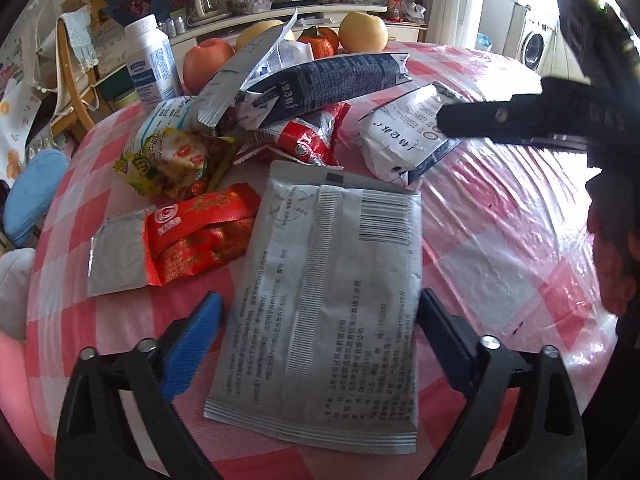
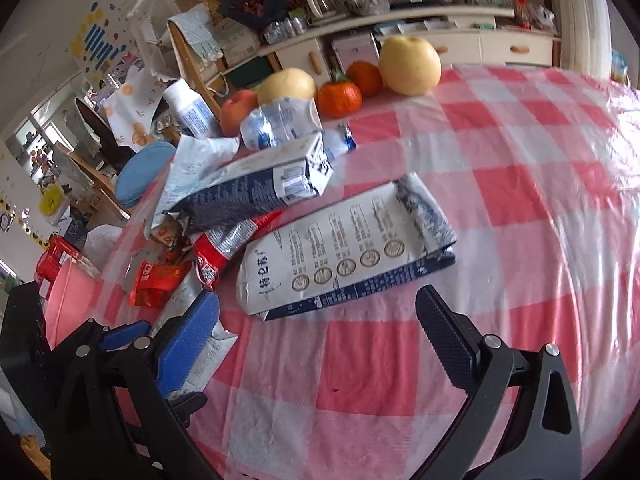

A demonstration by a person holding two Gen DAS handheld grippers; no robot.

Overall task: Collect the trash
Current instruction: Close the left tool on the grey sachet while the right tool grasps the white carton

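On the pink-and-white checked tabletop (image 1: 500, 240), the trash lies in a loose heap toward the left and far side. Furthest left in the left wrist view is a red snack wrapper (image 1: 192, 236) with its silver lining torn open; just behind it sits a crumpled yellow-green wrapper (image 1: 168, 160). The left gripper (image 1: 320, 320) has its fingers spread wide, 1 on each side of a flat grey foil pouch (image 1: 332, 300) (barcode side up) without pinching it. Behind the pouch, a red-and-white wrapper (image 1: 312, 140) lies under a flattened dark-blue milk carton (image 1: 320, 84). Right of those rests a white flattened milk carton (image 2: 344, 252), apart from the heap. The right gripper (image 2: 320, 316) hovers just before that carton, fingers spread and holding nothing. A white pill bottle (image 1: 150, 64) and several fruits (image 2: 408, 64) stand along the far edge.
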